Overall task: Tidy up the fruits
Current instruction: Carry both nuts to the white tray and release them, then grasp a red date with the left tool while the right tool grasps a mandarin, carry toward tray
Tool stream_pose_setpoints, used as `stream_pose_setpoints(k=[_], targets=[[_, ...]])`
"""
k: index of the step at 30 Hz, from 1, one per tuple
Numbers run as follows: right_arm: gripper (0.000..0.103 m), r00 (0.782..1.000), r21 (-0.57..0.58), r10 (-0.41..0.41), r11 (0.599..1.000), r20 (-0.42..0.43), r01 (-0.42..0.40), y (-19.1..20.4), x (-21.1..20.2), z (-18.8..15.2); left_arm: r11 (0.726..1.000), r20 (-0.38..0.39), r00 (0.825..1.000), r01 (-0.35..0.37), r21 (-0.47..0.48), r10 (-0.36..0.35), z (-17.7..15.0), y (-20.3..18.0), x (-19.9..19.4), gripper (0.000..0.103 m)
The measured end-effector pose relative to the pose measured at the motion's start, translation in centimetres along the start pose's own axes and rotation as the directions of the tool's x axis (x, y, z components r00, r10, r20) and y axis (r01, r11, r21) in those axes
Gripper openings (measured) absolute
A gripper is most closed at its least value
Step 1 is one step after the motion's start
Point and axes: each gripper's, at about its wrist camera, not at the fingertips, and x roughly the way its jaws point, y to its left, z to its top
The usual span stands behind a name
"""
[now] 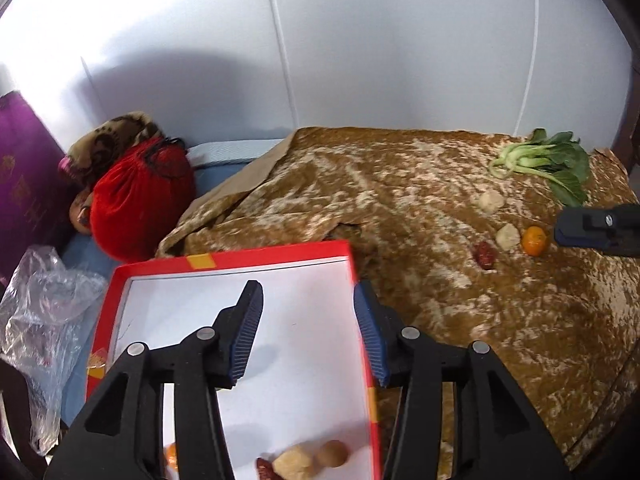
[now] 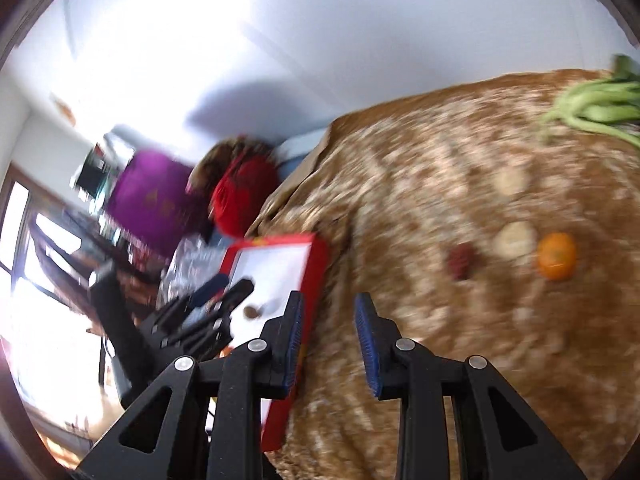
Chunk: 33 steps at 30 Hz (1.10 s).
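The left gripper (image 1: 308, 332) hangs released and empty over the red box (image 1: 362, 320), where a few fruits (image 1: 316, 460) already lie; the right gripper (image 2: 330, 344), also parted, holds nothing. An orange (image 1: 534, 241), a red date (image 1: 485, 255) and two pale pieces (image 1: 508, 237) remain on the cloth (image 1: 400, 184)
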Motion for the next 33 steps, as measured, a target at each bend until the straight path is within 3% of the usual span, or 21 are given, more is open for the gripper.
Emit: stream_pose_setpoints(k=[6, 14, 25, 33], targets=[[0.03, 0.995, 0.169, -0.085, 0.983, 0.043, 0.077, -6.6, -4.2, 2.0, 0.989, -0.017, 0.996, 0.09, 0.116, -0.088, 1.3, -6.2, 1.9, 0.047], [0.03, 0.982, 0.254, -0.189, 0.949, -0.021, 0.188, -11.3, -2.7, 2.5, 0.957, -0.054, 0.99, 0.137, 0.257, -0.127, 1.7, -12.0, 4.9, 0.047], [0.035, 0.974, 0.278, -0.218, 0.934, -0.058, 0.226, -12.2, -1.7, 2.4, 0.948, -0.113, 0.965, 0.255, 0.192, -0.237, 2.0, -12.8, 7.0, 0.047], [0.04, 0.962, 0.275, -0.261, 0.922, -0.074, 0.272, -12.5, 0.2, 2.8, 0.938, -0.128, 0.96, 0.273, 0.214, -0.251, 1.9, -13.5, 8.5, 0.047]])
